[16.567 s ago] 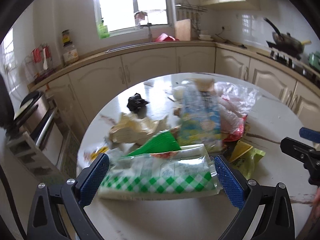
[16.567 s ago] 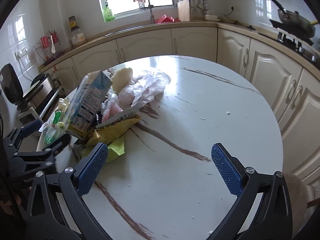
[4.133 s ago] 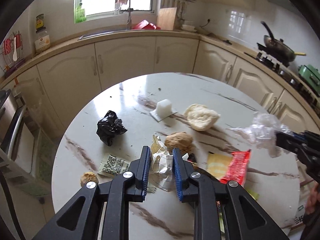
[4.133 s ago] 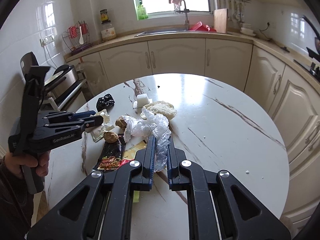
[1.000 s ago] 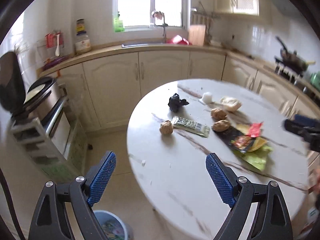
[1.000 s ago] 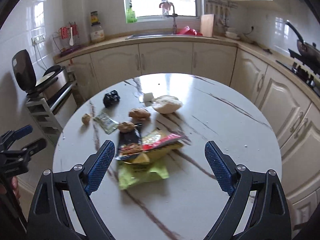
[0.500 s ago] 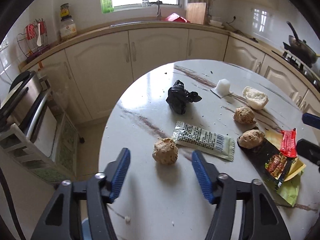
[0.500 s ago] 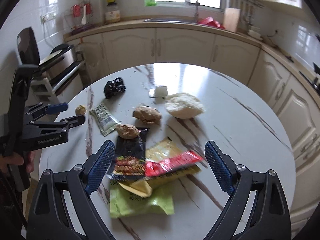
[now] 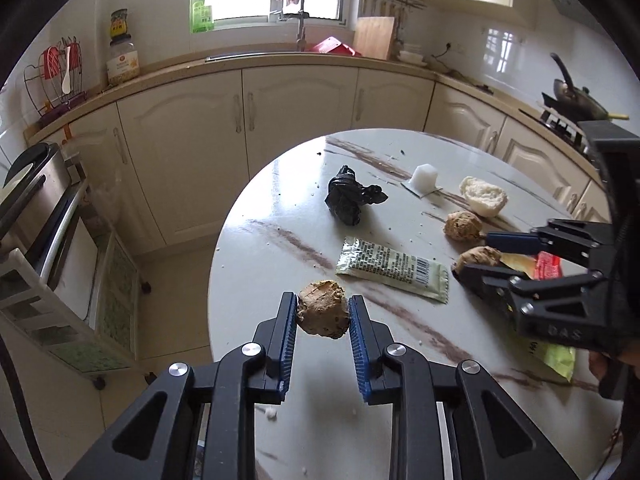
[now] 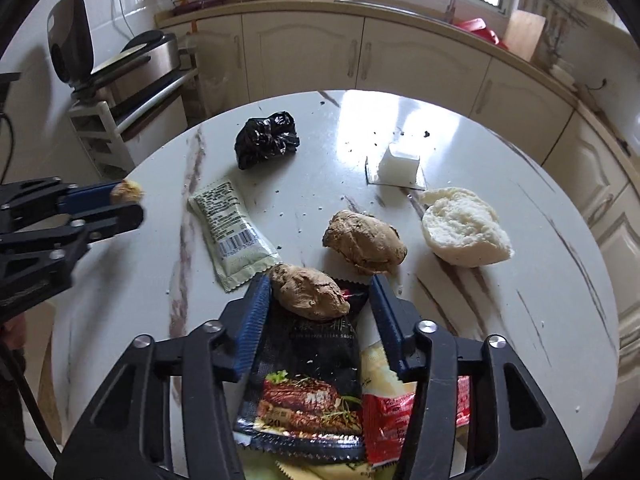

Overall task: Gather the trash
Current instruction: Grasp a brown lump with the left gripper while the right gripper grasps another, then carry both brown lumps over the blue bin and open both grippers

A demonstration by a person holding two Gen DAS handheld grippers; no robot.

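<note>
While the round marble bench point(image 9: 280, 264) still carries most of its litter, both tools are mid-pickup. The left hand-held gripper point(image 9: 322, 314) has its blue pads pressed on either flank of a small brown lump point(image 9: 322, 314) at the bench edge nearest the camera, jaws closing, so the lump is clamped between them. The right hand-held gripper point(image 10: 320, 300) straddles a second brown lump point(image 10: 308, 291) that lies on the top end of a black steak-sauce packet point(image 10: 308, 380); its jaws are closing too, but daylight shows on both sides of the lump, so nothing is gripped yet.

Taking that black packet as the landmark: a red sachet point(image 10: 400, 416) lies against its right side, a pale green barcode sachet point(image 10: 234, 232) is just to its upper left, a third brown lump point(image 10: 365, 246) sits just beyond it, a white bun point(image 10: 464, 226) is further right, and a crumpled black bag point(image 10: 267, 139) and a white cube point(image 10: 400, 166) lie well beyond.

The step in hand looks like grasping scraps. Next, the right jaws likely need to finish closing on the lump alone without pinching the packet beneath, then both lift clear toward a bin, which is not in view.
</note>
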